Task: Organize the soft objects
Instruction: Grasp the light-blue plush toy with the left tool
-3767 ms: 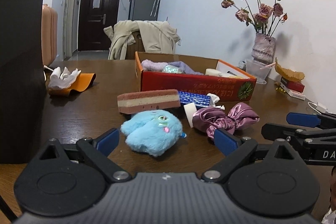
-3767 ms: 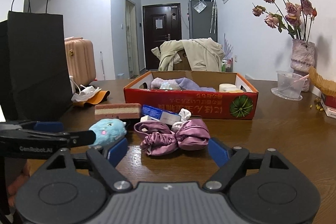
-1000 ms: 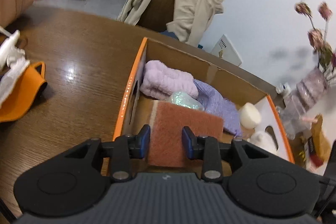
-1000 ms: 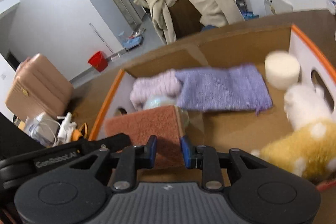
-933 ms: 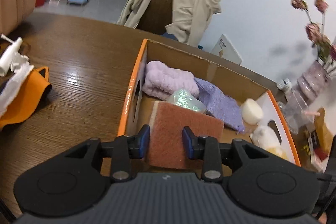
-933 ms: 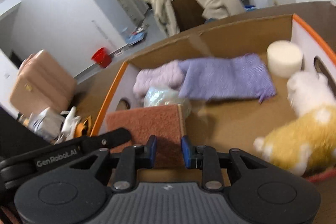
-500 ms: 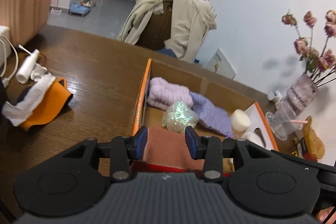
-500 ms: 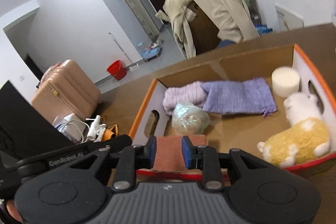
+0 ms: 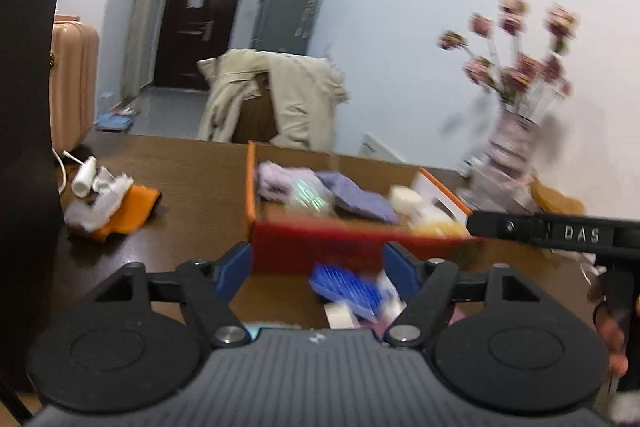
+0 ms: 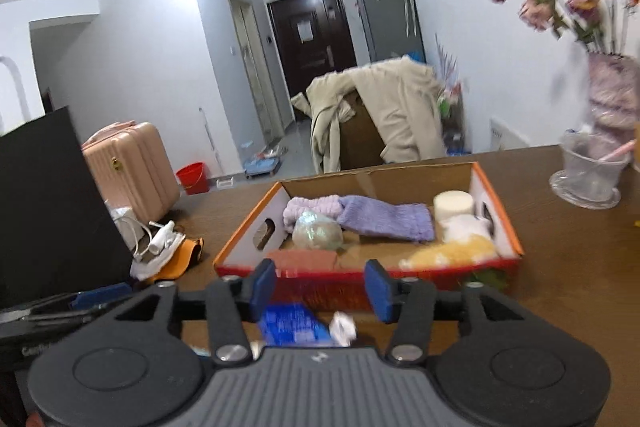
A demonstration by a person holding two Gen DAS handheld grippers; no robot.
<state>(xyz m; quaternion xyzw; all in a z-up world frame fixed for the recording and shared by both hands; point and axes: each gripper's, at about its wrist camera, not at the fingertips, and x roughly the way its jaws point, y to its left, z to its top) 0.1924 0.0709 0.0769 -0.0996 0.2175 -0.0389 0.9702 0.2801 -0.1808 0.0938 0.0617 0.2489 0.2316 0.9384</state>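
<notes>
A pink suitcase (image 10: 132, 167) is seen beside a black bag (image 10: 48, 203); a coat (image 10: 384, 111) is draped over a chair; flowers (image 9: 516, 47) are held in a vase (image 9: 508, 143).

sponge (image 10: 306, 259) released in box (image 10: 496, 227) | both tongs (image 9: 318, 269) (image 10: 320, 285) opened, withdrawn

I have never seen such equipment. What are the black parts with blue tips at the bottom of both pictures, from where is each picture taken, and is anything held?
They are hand-held two-finger grippers; a person carries one in each hand, and each has a camera looking forward along its fingers. One picture comes from the left gripper, the other from the right gripper. Both have just been opening, and nothing is between their blue pads. On the wooden table stands a cardboard box holding a rust-coloured sponge, a purple cloth and a yellow plush toy. A blue packet lies in front of the box.
</notes>
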